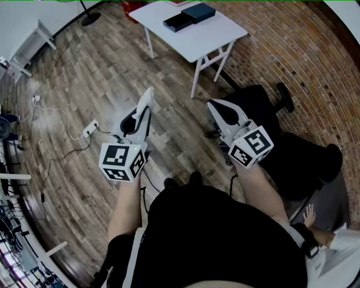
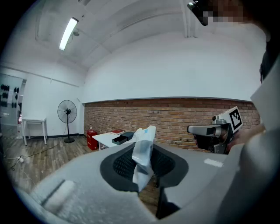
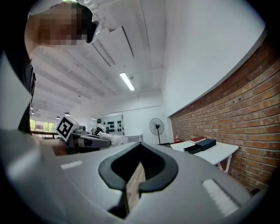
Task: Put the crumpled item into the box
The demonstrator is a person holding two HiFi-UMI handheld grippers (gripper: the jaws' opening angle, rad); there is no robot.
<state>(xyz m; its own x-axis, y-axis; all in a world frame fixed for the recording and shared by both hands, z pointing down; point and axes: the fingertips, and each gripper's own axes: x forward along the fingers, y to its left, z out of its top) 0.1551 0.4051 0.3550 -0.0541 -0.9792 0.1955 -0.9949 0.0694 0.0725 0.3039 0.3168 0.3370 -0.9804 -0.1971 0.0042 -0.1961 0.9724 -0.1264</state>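
Observation:
A crumpled white item (image 2: 144, 146) is pinched upright between the jaws of my left gripper (image 2: 142, 165). In the head view, that gripper (image 1: 142, 114) is held above the wooden floor, with the item (image 1: 148, 97) sticking out at its tip. My right gripper (image 1: 217, 107) is level with it to the right. Its jaws (image 3: 136, 175) are shut with nothing between them. A dark blue box (image 1: 198, 11) and an open dark tray (image 1: 178, 22) lie on a white folding table (image 1: 197, 39) ahead, well beyond both grippers. The box (image 2: 120, 139) also shows in the left gripper view.
A black office chair (image 1: 264, 104) stands at the right by the brick wall (image 1: 292, 50). Cables and a power strip (image 1: 90, 130) lie on the floor at the left. A standing fan (image 2: 67, 113) and a red canister (image 2: 91, 138) are near the far wall.

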